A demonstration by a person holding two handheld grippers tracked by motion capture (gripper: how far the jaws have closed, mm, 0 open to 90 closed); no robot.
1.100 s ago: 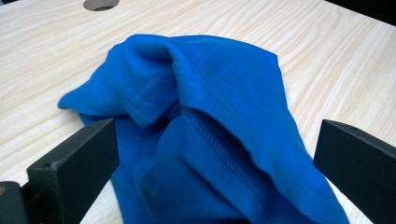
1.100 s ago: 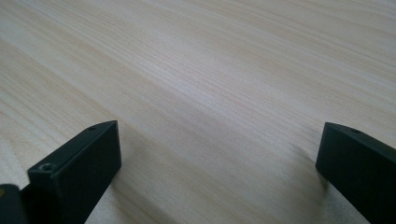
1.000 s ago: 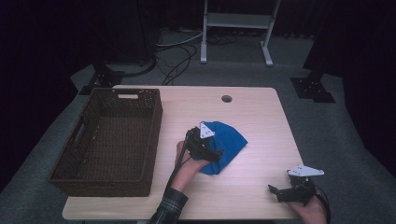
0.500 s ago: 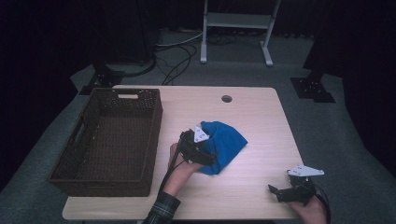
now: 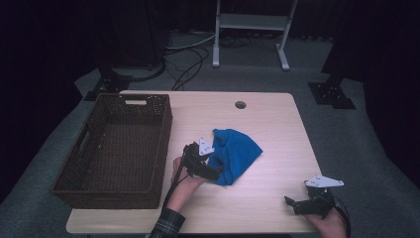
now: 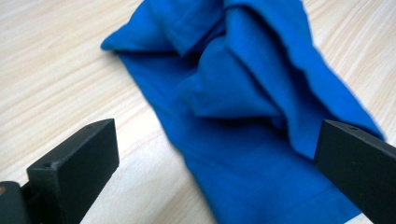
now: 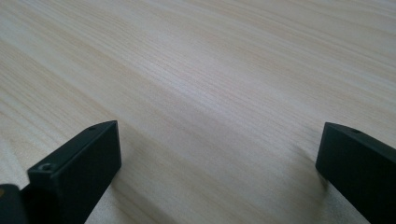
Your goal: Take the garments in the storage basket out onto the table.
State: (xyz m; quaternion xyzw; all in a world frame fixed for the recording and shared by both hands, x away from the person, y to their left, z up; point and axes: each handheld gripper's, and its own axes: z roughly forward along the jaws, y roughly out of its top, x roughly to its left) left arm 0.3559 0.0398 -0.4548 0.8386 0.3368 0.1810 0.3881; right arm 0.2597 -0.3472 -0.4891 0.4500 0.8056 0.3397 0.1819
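Evidently to take hold of it, the left hand-held gripper (image 5: 214,173) hangs with jaws spread over the near edge of the blue cloth (image 5: 235,153), which lies crumpled on the surface (image 5: 277,124) just right of the basket (image 5: 116,148), while the right hand-held gripper (image 5: 297,204), also spread, waits well right of the cloth.

Basket (image 5: 116,148) left of cloth (image 5: 236,153) on table (image 5: 277,124)

A crumpled blue cloth (image 5: 234,154) lies bunched in folds on the table's middle.

Dim bg, lit table – closeups soft
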